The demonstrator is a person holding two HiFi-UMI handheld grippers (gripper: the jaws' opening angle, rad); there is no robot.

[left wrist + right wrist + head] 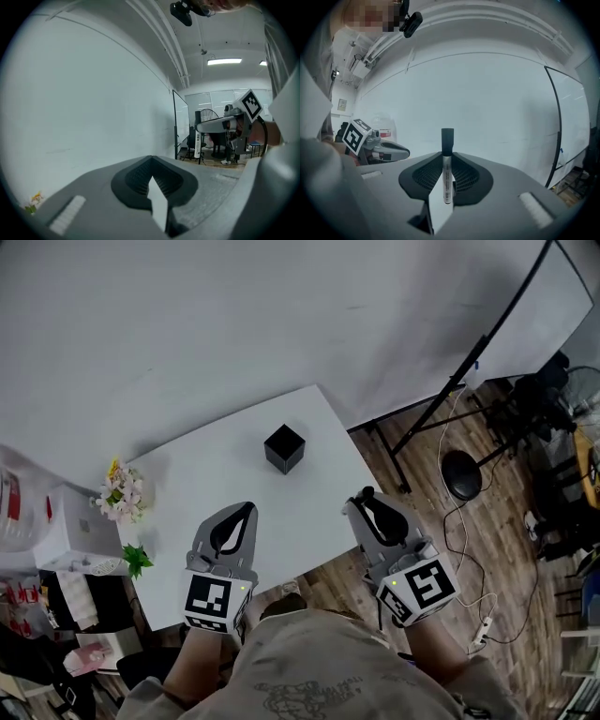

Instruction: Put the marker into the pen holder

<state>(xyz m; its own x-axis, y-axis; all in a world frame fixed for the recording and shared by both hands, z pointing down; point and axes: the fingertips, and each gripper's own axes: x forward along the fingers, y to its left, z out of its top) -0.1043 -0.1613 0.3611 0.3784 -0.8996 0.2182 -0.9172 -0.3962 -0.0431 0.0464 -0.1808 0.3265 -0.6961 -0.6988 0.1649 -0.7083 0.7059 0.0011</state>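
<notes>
Right gripper [446,157] was clamped on a silver-barrelled, black-capped marker [447,173]; the cap projected past its tips, presumably ready for insertion; the black cube-shaped pen holder [284,447] stood ahead, leftward; left gripper [151,161] was closed, empty.

In the head view I see only the dark tip of the marker [367,491] at the right gripper [367,504]. The rest I cannot separate from the dark pads. The pen holder [284,448] is too small to see inside it. In the left gripper view, the flowers [33,198] are tiny and blurred.
</notes>
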